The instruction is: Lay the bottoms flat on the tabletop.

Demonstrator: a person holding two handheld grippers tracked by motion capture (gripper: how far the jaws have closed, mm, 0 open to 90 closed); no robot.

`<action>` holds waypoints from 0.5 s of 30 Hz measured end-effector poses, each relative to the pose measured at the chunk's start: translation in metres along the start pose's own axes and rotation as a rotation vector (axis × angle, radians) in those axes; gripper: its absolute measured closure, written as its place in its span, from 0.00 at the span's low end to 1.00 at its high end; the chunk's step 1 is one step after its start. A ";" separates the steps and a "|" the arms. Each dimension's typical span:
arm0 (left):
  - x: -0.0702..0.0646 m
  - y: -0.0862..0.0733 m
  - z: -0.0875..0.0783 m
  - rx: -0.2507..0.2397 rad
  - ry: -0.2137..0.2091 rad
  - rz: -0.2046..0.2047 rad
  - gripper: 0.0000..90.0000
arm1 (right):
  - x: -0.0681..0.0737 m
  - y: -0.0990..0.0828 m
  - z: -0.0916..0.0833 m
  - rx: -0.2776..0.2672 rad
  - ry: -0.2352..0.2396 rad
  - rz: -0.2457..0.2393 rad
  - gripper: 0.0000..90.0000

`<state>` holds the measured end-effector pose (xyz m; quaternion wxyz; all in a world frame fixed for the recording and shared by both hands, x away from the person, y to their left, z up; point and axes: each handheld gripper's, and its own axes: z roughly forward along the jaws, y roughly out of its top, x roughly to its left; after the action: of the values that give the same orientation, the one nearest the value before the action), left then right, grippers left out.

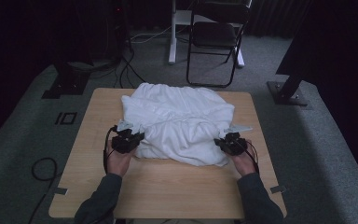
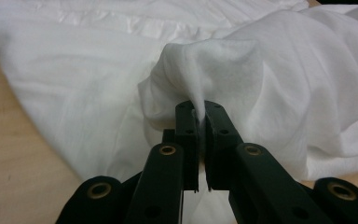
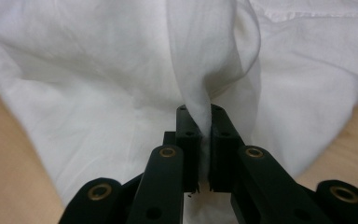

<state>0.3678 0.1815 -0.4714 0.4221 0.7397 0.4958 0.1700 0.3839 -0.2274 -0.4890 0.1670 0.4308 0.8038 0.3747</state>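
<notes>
Overhead, the high view takes in a pale wooden table point(image 1: 168, 186) standing on grey carpet in a dim room, with a black folding chair point(image 1: 216, 35) and a white stand leg point(image 1: 172, 32) behind it, and dark cables point(image 1: 126, 70) trailing over the floor. A crumpled white cloth point(image 1: 177, 121) lies across the far half of the table. The left hand-held gripper point(image 1: 127, 140) sits at the cloth's near left edge, the right hand-held gripper point(image 1: 232, 143) at its near right edge, forearms in dark sleeves reaching in from below.

Next, the left gripper view: the left hand-held gripper point(image 2: 199, 119) is clenched on a pinched-up fold of the cloth point(image 2: 214, 65), bare wood at the left.

Lastly, the right gripper view: the right hand-held gripper point(image 3: 200, 122) is likewise clamped on a raised fold of cloth point(image 3: 200, 56), with wood showing at both lower corners.
</notes>
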 end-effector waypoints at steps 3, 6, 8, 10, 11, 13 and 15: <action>0.001 -0.010 -0.011 -0.012 -0.013 -0.019 0.95 | 0.012 -0.009 -0.018 0.000 -0.014 -0.032 0.95; 0.001 -0.018 -0.019 -0.001 -0.005 -0.007 0.95 | 0.023 -0.015 -0.034 -0.004 -0.041 -0.065 0.95; 0.001 -0.023 -0.026 -0.008 -0.004 -0.011 0.95 | 0.029 -0.019 -0.045 -0.017 -0.037 -0.078 0.95; 0.001 -0.026 -0.035 -0.018 -0.011 -0.015 0.95 | 0.035 -0.022 -0.055 -0.030 -0.030 -0.088 0.95; 0.001 -0.028 -0.039 -0.023 -0.012 -0.014 0.95 | 0.039 -0.024 -0.061 -0.036 -0.031 -0.094 0.95; 0.000 -0.033 -0.049 -0.032 -0.017 -0.020 0.95 | 0.045 -0.028 -0.071 -0.052 -0.029 -0.108 0.95; 0.000 -0.039 -0.058 -0.035 -0.018 -0.017 0.95 | 0.050 -0.033 -0.081 -0.060 -0.029 -0.114 0.95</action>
<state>0.3056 0.2137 -0.4684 0.4409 0.7294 0.4951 0.1684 0.2883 -0.2351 -0.4570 0.2126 0.3843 0.8130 0.3824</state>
